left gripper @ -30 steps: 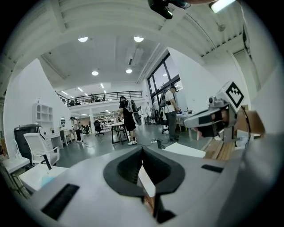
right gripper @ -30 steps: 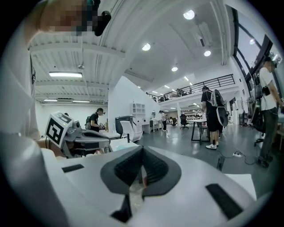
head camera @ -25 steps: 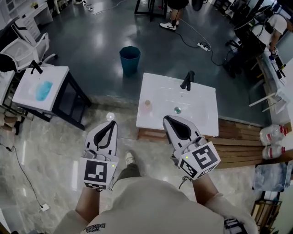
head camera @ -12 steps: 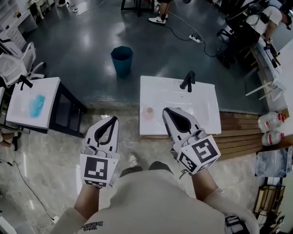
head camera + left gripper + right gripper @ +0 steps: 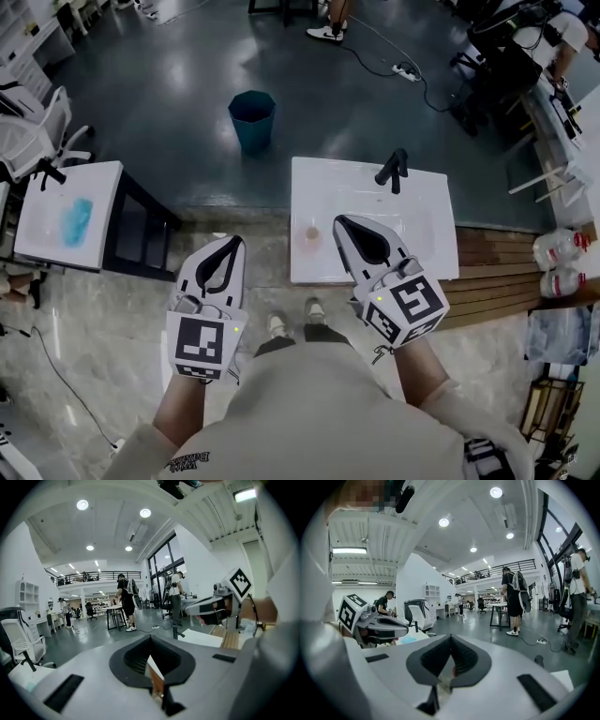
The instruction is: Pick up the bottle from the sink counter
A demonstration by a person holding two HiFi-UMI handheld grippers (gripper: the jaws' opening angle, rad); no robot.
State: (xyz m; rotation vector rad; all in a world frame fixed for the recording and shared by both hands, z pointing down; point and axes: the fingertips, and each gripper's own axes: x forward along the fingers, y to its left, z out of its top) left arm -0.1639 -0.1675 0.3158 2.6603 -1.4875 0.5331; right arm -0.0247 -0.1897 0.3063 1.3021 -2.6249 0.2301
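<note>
The bottle [image 5: 310,234], small, clear and pinkish, stands near the front left edge of the white sink counter [image 5: 422,202], which has a black faucet [image 5: 391,171] at its back. My right gripper [image 5: 339,221] hovers shut over the counter's front edge, just right of the bottle and apart from it. Left of the counter, my left gripper [image 5: 233,241] is held over the floor, also shut. In each gripper view the jaws meet with nothing between them; the left gripper view shows the counter [image 5: 202,637], the right gripper view only the faucet [image 5: 539,660].
A teal bin [image 5: 253,119] stands on the dark floor behind the counter. A second white sink table [image 5: 70,211] and an office chair [image 5: 28,141] are at the left. Wooden decking [image 5: 487,272] and large water bottles [image 5: 562,248] lie at the right. People stand at the far end.
The view has shifted forward: the counter and bottle now lie closer under my grippers. Both grippers stay shut and side by side.
</note>
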